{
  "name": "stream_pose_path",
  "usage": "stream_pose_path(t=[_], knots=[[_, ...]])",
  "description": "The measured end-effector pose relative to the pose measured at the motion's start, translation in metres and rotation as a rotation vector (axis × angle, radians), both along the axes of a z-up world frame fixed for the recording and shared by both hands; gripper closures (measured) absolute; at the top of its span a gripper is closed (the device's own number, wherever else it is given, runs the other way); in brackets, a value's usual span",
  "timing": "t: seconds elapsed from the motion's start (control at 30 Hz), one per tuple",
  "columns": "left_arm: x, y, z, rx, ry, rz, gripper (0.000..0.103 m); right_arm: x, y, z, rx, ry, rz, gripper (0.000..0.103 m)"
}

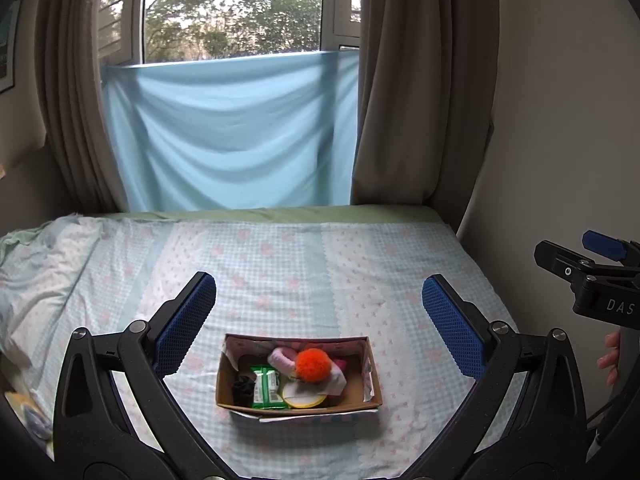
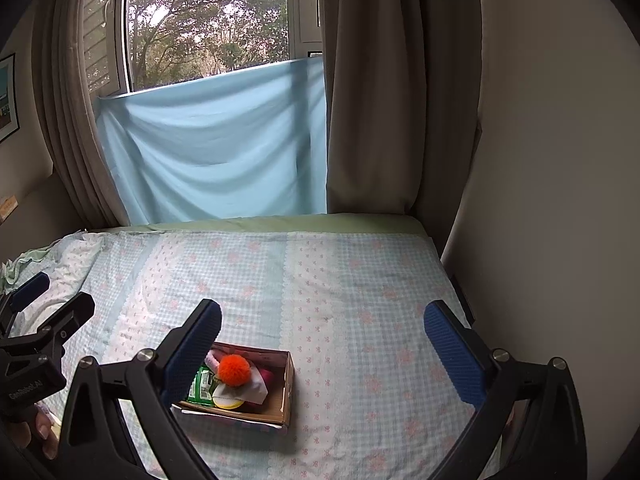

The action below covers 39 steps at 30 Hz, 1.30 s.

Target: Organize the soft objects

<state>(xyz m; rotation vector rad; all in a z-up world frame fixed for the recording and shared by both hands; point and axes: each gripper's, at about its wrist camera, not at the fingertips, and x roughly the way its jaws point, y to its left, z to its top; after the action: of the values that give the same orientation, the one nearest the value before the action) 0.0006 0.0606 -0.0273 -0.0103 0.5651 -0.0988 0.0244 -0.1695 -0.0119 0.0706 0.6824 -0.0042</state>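
Observation:
A small open cardboard box (image 1: 370,376) sits on the bed. It holds an orange pom-pom (image 1: 313,365), a pink ring (image 1: 280,358), a green packet (image 1: 265,386), a yellow-rimmed round pad (image 1: 302,398), a dark item (image 1: 243,387) and a white cloth (image 1: 338,380). My left gripper (image 1: 320,320) is open and empty, raised above and behind the box. My right gripper (image 2: 322,344) is open and empty, above the bed to the right of the box (image 2: 288,384). The pom-pom (image 2: 235,370) also shows there.
The bed (image 1: 280,264) has a checked blue and pink sheet, rumpled at the left (image 1: 44,264). A wall (image 1: 560,120) runs along the right side. Curtains (image 1: 400,100) and a light blue cloth (image 1: 232,136) hang at the window behind.

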Motion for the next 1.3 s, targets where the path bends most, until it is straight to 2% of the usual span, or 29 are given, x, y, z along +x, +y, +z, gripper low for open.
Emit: stream_pose_path(t=[0.77,0.9,1.1,1.3], knots=[[-0.002,0.000,-0.002,-0.003,-0.015,0.011,0.000,-0.003,-0.002,0.002,-0.013,-0.010,-0.028,0.002],[-0.007,0.001,-0.001,-0.008,-0.045,0.010,0.000,-0.003,-0.001,0.001,-0.015,-0.010,-0.029,0.002],[-0.011,0.000,0.002,0.032,-0.085,0.042,0.000,-0.002,-0.001,0.000,-0.013,-0.007,-0.032,0.002],[-0.008,0.008,-0.010,-0.016,-0.034,0.041,0.000,0.002,0.004,-0.008,-0.003,0.017,-0.027,0.002]])
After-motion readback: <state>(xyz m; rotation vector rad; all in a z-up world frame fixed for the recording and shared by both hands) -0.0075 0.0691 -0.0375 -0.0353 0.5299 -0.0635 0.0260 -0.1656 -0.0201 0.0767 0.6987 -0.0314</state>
